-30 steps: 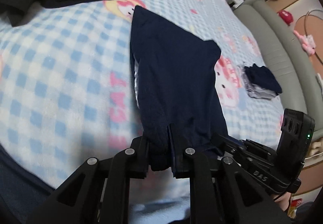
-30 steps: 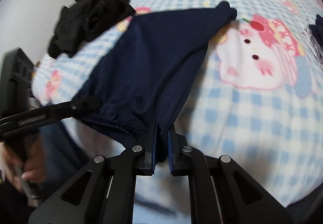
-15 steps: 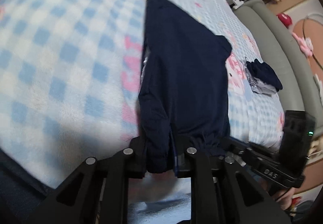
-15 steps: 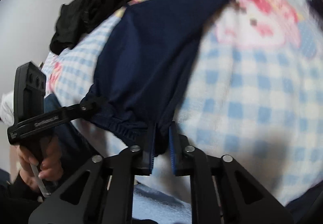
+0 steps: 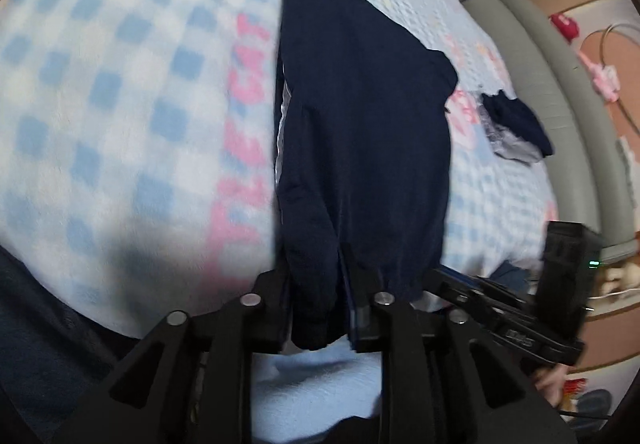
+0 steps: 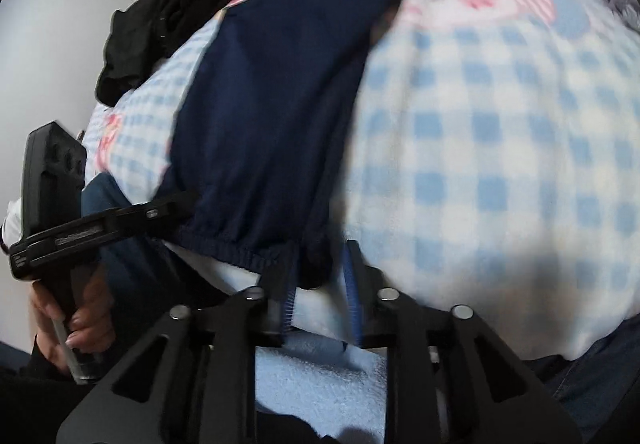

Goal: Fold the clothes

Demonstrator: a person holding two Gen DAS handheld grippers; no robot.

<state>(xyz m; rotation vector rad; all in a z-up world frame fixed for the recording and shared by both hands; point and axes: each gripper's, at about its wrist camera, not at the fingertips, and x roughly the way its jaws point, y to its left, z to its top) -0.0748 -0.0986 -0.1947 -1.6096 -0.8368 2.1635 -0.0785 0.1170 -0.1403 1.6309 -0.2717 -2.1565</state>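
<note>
A navy garment (image 5: 360, 123) with an elastic waistband lies stretched lengthwise on the blue-and-white checked blanket (image 5: 120, 103). My left gripper (image 5: 318, 308) holds one waistband corner between its jaws, which stand slightly apart. The garment also shows in the right wrist view (image 6: 272, 103). My right gripper (image 6: 320, 284) has its jaws apart around the other waistband corner, which hangs loosely between them. The left gripper (image 6: 172, 207) appears in the right wrist view at the waistband's left end. The right gripper (image 5: 440, 276) appears in the left wrist view.
A black clothes pile (image 6: 168, 19) lies at the far left of the bed. A small folded stack of dark and grey clothes (image 5: 516, 127) lies to the right. A grey padded bed edge (image 5: 560, 83) runs along the right side.
Both grippers have pulled the waistband toward the near bed edge, stretching the garment out. The right gripper's jaws have opened wider around the fabric.
</note>
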